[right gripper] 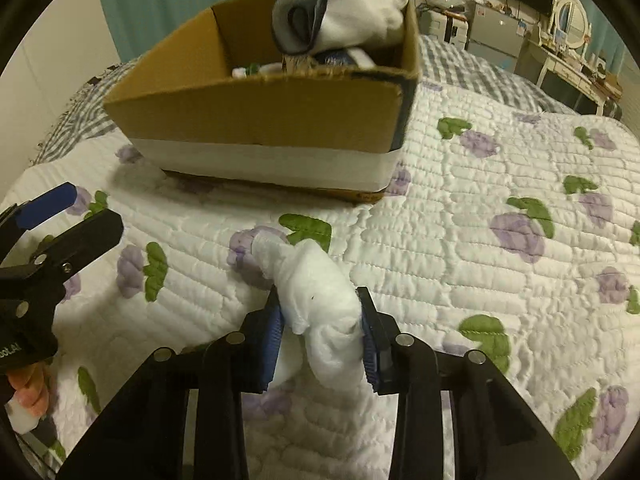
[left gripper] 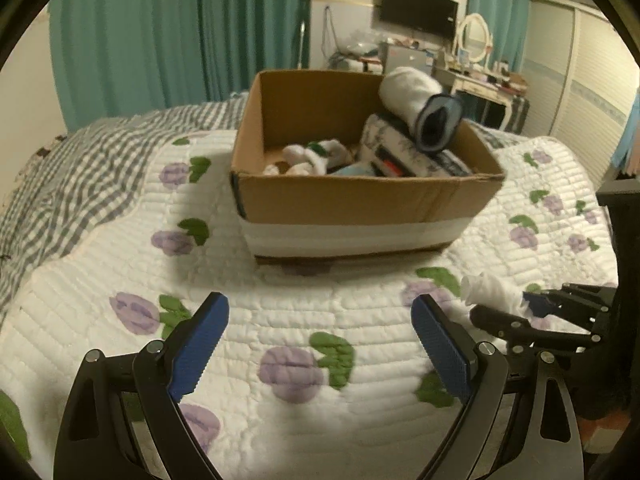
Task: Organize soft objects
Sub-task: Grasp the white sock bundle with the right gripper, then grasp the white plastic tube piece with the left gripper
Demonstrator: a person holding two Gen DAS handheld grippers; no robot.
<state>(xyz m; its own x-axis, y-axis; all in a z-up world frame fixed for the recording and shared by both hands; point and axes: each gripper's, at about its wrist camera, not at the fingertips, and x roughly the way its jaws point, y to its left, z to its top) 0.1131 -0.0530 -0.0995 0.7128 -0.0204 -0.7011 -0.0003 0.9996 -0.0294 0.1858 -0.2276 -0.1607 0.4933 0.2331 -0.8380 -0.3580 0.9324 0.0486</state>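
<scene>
A cardboard box (left gripper: pixel 360 200) (right gripper: pixel 256 120) stands on the quilted bed. In it lie a white sock roll with a blue cuff (left gripper: pixel 416 100) (right gripper: pixel 340 4), a small white and green bundle (left gripper: pixel 316 156) and a folded floral cloth (left gripper: pixel 404 152). My right gripper (right gripper: pixel 322 320) is shut on a rolled white sock (right gripper: pixel 316 292), held just above the quilt in front of the box; it shows at the right of the left wrist view (left gripper: pixel 492 292). My left gripper (left gripper: pixel 320 336) is open and empty above the quilt, and shows at the left of the right wrist view (right gripper: pixel 68 216).
The bed carries a white quilt with purple flowers (left gripper: pixel 288 368) (right gripper: pixel 516 236) and a grey checked sheet (left gripper: pixel 80 168) behind it. Teal curtains (left gripper: pixel 180 32), a cluttered dressing table with a mirror (left gripper: pixel 476 36) and a wall TV (left gripper: pixel 420 8) stand beyond the bed.
</scene>
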